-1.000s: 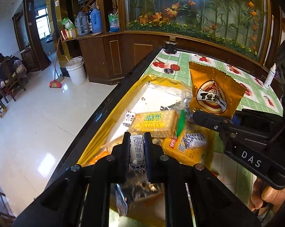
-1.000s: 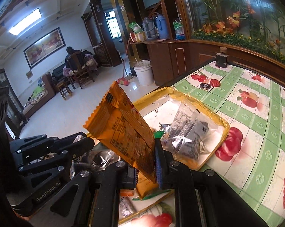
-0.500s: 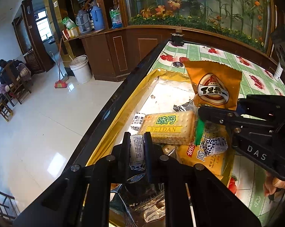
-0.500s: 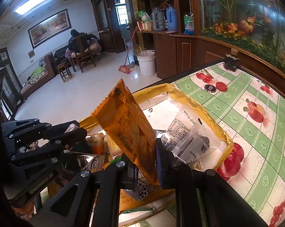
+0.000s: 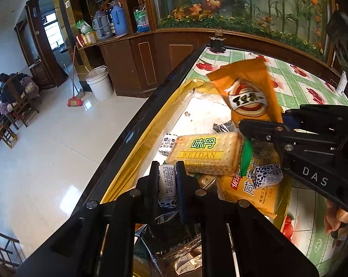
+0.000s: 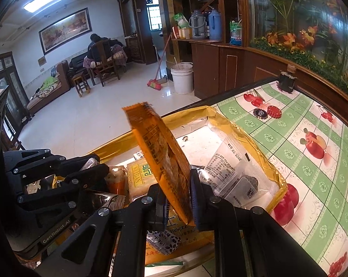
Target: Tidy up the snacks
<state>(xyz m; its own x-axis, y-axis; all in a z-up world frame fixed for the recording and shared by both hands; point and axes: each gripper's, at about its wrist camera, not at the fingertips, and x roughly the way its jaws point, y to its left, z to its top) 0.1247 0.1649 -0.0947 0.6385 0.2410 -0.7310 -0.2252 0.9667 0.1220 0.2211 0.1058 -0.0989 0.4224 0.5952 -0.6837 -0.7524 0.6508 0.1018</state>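
A gold-lined tray (image 5: 151, 124) (image 6: 275, 175) at the table's left edge holds several snacks. Among them are a WEIDAN biscuit pack (image 5: 204, 152) (image 6: 139, 175), a yellow biscuit pack (image 5: 250, 189), a clear sachet (image 6: 229, 168) and a blue-white candy (image 5: 267, 176) (image 6: 162, 240). My left gripper (image 5: 167, 173) (image 6: 91, 164) is shut on another small blue-white candy (image 5: 167, 184), just above the tray's near end. My right gripper (image 6: 178, 196) (image 5: 261, 127) is shut on the lower edge of an orange snack packet (image 6: 160, 152) (image 5: 247, 92). That packet stands up above the tray, leaning left.
The green tablecloth with fruit prints (image 6: 312, 166) runs to the right of the tray. On it are two bottle caps (image 6: 273, 112) and a dark jar (image 6: 287, 80) at the far corner. The table's dark edge (image 5: 151, 106) drops to a tiled floor. A hand (image 5: 337, 217) holds the right gripper.
The right gripper has rolled and drifted a little over the tray, so the orange packet now leans further left. The left gripper has kept its candy and stayed nearly still.
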